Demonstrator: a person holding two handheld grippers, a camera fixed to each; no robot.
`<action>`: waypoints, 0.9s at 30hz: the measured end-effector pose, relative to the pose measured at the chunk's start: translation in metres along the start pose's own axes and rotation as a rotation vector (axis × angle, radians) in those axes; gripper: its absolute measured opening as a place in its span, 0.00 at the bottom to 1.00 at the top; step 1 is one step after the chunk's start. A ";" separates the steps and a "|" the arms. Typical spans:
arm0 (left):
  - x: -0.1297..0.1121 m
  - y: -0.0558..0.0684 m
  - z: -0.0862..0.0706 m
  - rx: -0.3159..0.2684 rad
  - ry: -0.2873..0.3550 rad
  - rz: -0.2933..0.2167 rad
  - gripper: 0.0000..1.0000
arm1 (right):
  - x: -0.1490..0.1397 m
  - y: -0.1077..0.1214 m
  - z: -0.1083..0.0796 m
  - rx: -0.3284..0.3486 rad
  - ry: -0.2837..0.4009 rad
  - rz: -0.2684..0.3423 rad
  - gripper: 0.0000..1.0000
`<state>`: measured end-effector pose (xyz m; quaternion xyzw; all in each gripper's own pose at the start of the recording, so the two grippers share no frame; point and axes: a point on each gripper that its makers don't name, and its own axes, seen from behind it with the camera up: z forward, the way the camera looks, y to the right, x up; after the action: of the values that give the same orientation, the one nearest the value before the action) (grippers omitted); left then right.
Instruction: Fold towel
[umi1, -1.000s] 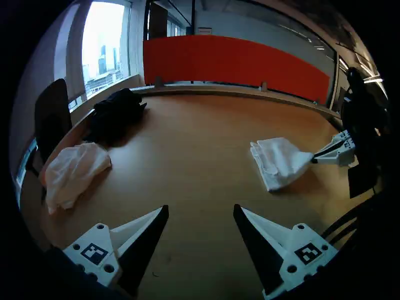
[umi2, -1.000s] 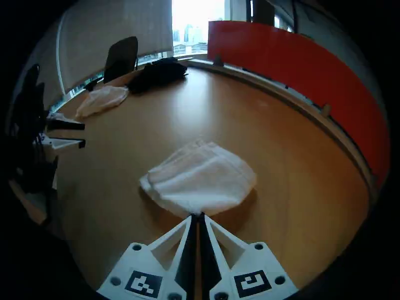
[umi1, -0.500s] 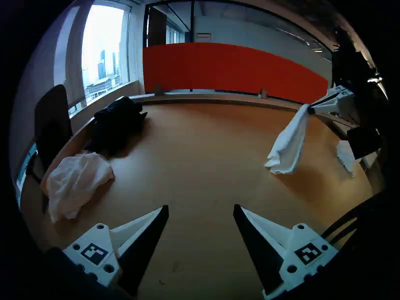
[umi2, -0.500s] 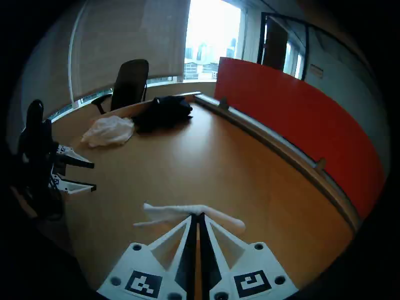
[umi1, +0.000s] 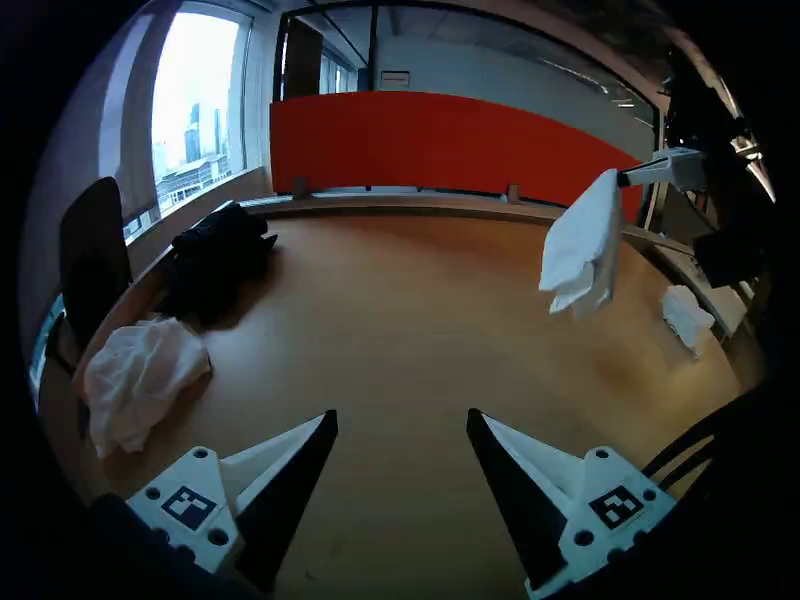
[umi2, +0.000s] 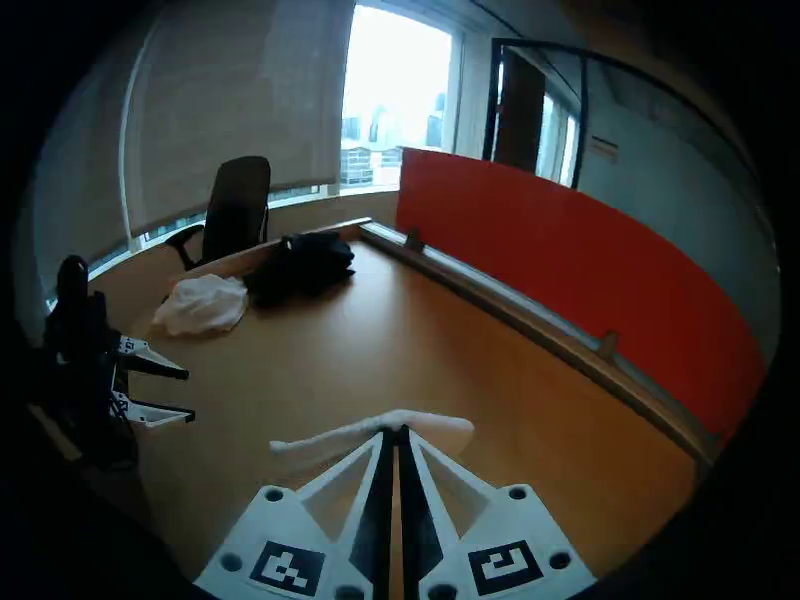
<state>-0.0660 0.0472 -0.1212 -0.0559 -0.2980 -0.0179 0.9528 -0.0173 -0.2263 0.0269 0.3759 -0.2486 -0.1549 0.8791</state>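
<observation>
Right gripper (umi2: 398, 432) clamps the top edge of the white cloth towel (umi1: 580, 245), which hangs limp above the wooden table (umi1: 400, 300). Left gripper (umi1: 400, 414) gapes empty and should take a hanging corner.

The right gripper (umi2: 397, 436), fingers pressed together, pinches the white towel (umi2: 345, 436) above the desk (umi2: 420, 340). At the desk's far end lie a crumpled cloth (umi2: 200, 303) and a dark bundle (umi2: 300, 265). At its left edge hovers the left gripper (umi2: 188, 394), fingers apart.
</observation>
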 end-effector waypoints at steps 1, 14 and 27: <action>0.000 0.001 0.000 -0.002 0.000 0.000 0.96 | -0.001 0.004 -0.003 -0.007 0.000 0.004 0.03; 0.001 0.012 0.005 -0.020 -0.011 0.012 0.96 | -0.024 0.069 -0.045 -0.107 -0.025 0.057 0.03; 0.001 0.019 0.007 -0.024 -0.025 0.029 0.96 | -0.062 0.147 -0.088 -0.226 -0.072 0.111 0.03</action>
<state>-0.0676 0.0673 -0.1170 -0.0718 -0.3090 -0.0072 0.9483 -0.0071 -0.0479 0.0637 0.2544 -0.2813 -0.1465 0.9136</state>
